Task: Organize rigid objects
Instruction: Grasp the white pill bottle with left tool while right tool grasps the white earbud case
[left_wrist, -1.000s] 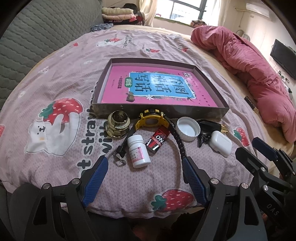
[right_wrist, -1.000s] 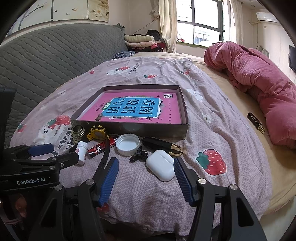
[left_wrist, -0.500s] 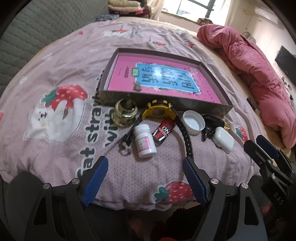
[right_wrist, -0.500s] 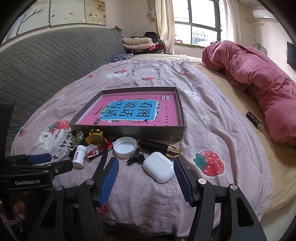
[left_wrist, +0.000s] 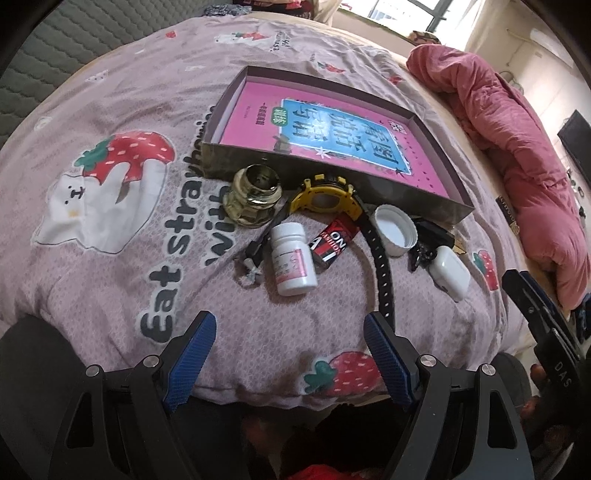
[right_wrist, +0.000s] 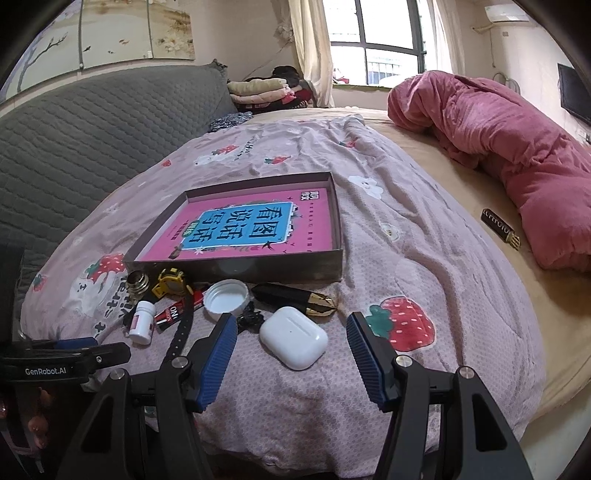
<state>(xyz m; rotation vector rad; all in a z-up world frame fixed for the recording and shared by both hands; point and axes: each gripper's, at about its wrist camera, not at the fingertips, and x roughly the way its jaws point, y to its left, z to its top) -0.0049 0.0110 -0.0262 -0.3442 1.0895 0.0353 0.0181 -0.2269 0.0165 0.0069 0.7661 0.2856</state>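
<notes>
Both grippers held low over the near edge of the bed, fingers spread wide, nothing between them. Left gripper (left_wrist: 290, 354) aimed at a white pill bottle (left_wrist: 293, 259) lying on its side, just ahead of the blue pads and well short of touching. Right gripper (right_wrist: 291, 352) aimed at a white earbud case (right_wrist: 293, 342), sitting just ahead of and between its two pads, not gripped.

Small things strewn in a row on the pink strawberry bedspread (left_wrist: 110, 258), all outside the shallow dark box (right_wrist: 236, 271) just behind them: a brass-coloured jar (left_wrist: 255, 201), a yellow watch (left_wrist: 323, 197) with a long black strap, a red-and-black packet (left_wrist: 332, 242), a white lid (right_wrist: 226, 299) lying open side up, a black-and-gold object (right_wrist: 295, 297) hard to identify, a small black clip-like piece (right_wrist: 249, 318) too small to make out.

Inside the box only a pink book (right_wrist: 255, 230), lying flat. Packet partly tucked under the watch strap; black-and-gold object mostly hidden behind lid and case from the left view. Strap running between the bottle and the lid. Crumpled pink blanket (right_wrist: 509, 155) on the far right, a small dark bar (right_wrist: 498, 227) near it, well apart from the row. Grey quilted headboard (right_wrist: 92, 122) on the left.
</notes>
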